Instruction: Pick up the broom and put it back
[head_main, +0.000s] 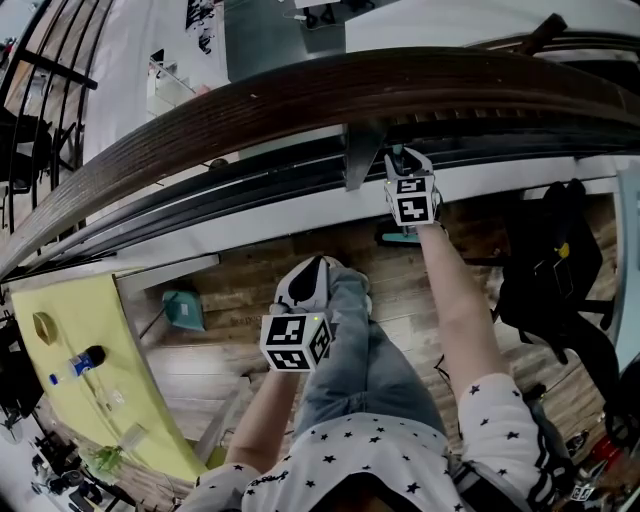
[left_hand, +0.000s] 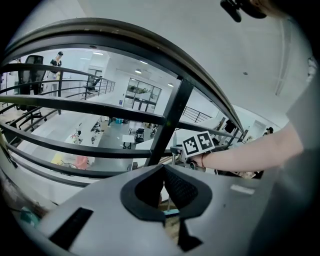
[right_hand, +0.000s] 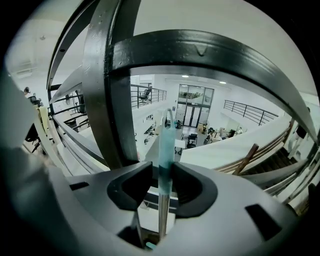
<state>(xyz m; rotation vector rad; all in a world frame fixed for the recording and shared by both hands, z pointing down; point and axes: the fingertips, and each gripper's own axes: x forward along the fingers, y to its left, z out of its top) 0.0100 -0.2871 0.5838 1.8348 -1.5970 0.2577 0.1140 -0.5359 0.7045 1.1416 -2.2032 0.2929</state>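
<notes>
Slim broom handle (right_hand: 165, 145), teal above and bare metal below; stands upright between the parted jaws of the right gripper (right_hand: 163, 182), beside a dark railing post (right_hand: 112, 100).

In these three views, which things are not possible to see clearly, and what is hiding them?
1. Broom handle: in the right gripper view, its lower end is hidden under the body of the right gripper. In the head view, that gripper covers most of it.
2. Whether the handle leans on the railing: no view shows the contact.
3. Small things on the yellow table: head view, too small to name.
</notes>
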